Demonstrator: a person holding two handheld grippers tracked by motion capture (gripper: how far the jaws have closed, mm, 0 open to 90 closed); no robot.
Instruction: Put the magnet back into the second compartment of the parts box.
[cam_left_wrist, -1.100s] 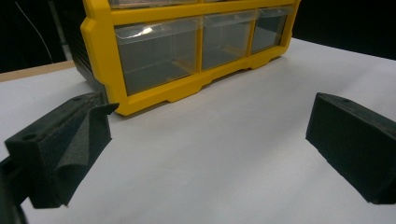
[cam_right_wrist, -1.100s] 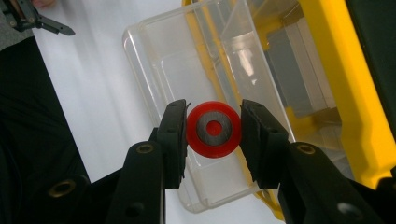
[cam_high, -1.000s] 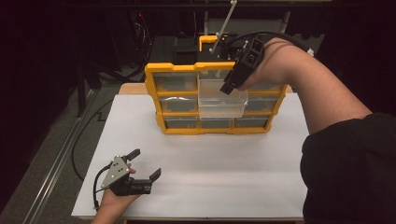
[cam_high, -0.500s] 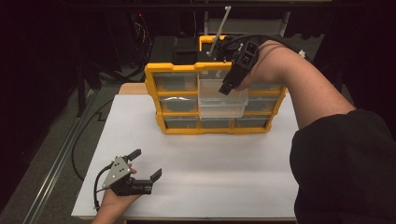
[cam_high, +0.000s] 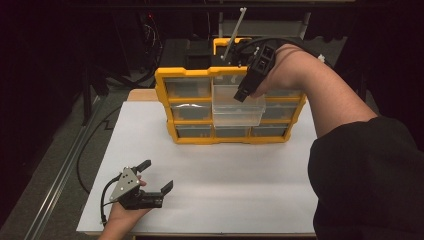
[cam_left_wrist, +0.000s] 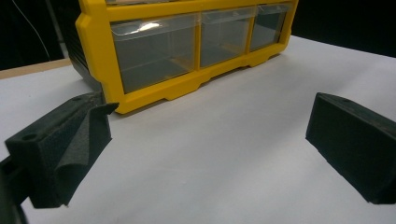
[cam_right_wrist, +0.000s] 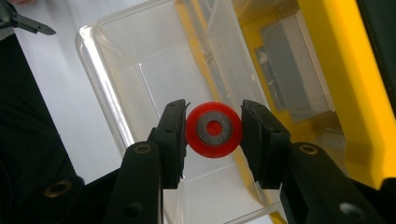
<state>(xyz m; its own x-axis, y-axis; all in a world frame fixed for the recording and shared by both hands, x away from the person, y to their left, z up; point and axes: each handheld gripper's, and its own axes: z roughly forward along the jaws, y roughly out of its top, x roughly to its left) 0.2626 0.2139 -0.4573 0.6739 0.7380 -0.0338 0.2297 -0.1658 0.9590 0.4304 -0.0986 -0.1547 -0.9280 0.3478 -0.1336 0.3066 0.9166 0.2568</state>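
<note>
Your right gripper (cam_right_wrist: 214, 131) clamps a small red plastic wheel with a grey metal hub (cam_right_wrist: 214, 129) between its narrow-set pads, directly above the pulled-out clear plastic drawer (cam_right_wrist: 140, 70) of the yellow organiser cabinet (cam_high: 230, 107). Since a second ago it has edged slightly back along that drawer. Your left gripper (cam_high: 152, 177) rests wide open, empty, on the white table (cam_high: 240, 180).

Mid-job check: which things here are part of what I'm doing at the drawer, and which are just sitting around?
In the job:
- right gripper, shut on the red disc
- clear drawer, pulled out of the yellow organizer, under the disc

Just there:
- left gripper, open and holding nothing, low over the white tabletop
- closed bottom drawers
- pale rod behind the organizer
</note>
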